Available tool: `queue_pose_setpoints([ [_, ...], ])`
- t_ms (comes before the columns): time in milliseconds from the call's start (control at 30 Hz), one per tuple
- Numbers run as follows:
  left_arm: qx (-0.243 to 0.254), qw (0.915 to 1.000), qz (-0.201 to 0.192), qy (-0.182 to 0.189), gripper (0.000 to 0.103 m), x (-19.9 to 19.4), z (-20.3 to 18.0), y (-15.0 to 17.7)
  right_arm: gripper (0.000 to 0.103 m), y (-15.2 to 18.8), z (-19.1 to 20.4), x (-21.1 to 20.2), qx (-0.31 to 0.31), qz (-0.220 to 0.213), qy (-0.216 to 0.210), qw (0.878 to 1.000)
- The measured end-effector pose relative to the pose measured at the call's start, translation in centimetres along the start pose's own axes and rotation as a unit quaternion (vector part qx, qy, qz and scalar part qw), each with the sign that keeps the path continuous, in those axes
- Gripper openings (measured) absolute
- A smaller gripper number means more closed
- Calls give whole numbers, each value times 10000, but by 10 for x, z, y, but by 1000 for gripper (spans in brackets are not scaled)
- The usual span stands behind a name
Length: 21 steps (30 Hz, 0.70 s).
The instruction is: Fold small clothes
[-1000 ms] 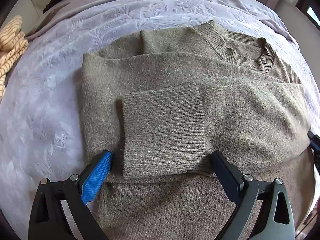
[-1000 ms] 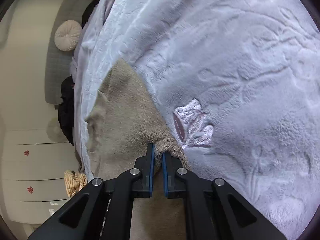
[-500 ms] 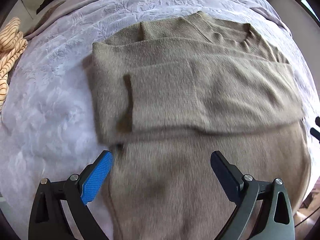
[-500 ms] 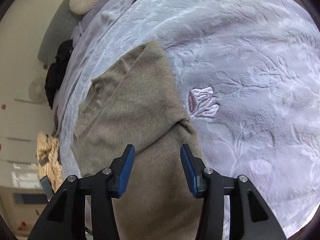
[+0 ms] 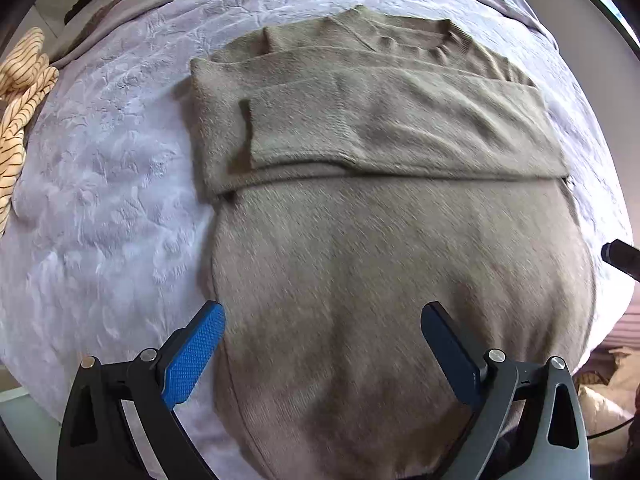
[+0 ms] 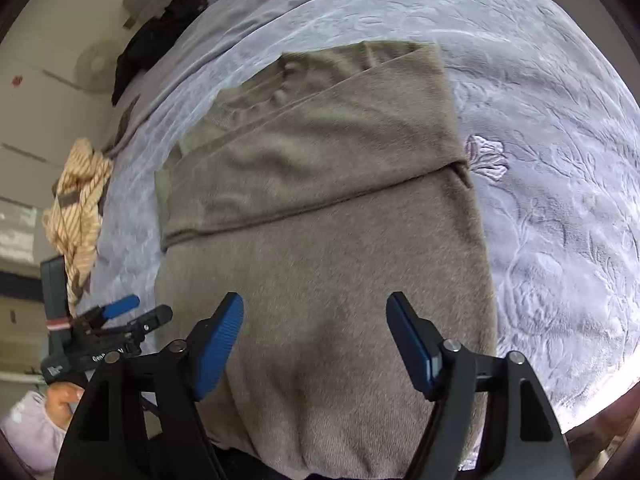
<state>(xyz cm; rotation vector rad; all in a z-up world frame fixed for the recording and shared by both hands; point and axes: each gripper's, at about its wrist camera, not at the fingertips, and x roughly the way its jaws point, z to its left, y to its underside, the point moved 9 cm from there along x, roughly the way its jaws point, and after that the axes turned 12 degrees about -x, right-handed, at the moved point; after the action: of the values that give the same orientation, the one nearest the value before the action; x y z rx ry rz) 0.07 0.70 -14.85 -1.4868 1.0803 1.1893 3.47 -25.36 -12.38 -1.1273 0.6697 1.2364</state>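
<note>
Both sleeves now lie folded across the olive sweater (image 5: 360,216) on the bed (image 5: 104,200). The right gripper (image 6: 316,340), clamped on its edge a second ago, is opening, empty; the left gripper (image 5: 324,340) gapes wide, empty. Bottom fold remains.

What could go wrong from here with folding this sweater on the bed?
1. The folded sleeves lie loose across the sweater; lifting the hem could slide them out of place.
2. The hem runs to the near edge of the blanket, so it might slip off.
3. Both tools hang open over the cloth with nothing held, the left tool and the right tool, whose jaws are opening; uneven grips would skew the fold.
</note>
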Motion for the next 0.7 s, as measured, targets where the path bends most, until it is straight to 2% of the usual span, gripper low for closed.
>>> queue_pose_setpoints([
  [267, -28, 9999, 41, -115, 99, -10, -10, 10, 84, 10, 12, -11, -540, -74, 216, 9983],
  [400, -97, 9997, -55, -227, 99, -17, -19, 12, 84, 14, 7, -13, -600, 9, 131, 9981],
  [567, -464, 9984, -155, -276, 99, -24, -27, 23, 90, 23, -2, -15, -829, 77, -68, 9965],
  [633, -677, 9971, -168, -304, 99, -24, -26, 30, 99, 27, -7, -13, -959, 137, -93, 9953],
  [700, -944, 9949, -130, -341, 99, -24, -19, 41, 100, 30, -11, -11, -1051, 228, -169, 9941],
])
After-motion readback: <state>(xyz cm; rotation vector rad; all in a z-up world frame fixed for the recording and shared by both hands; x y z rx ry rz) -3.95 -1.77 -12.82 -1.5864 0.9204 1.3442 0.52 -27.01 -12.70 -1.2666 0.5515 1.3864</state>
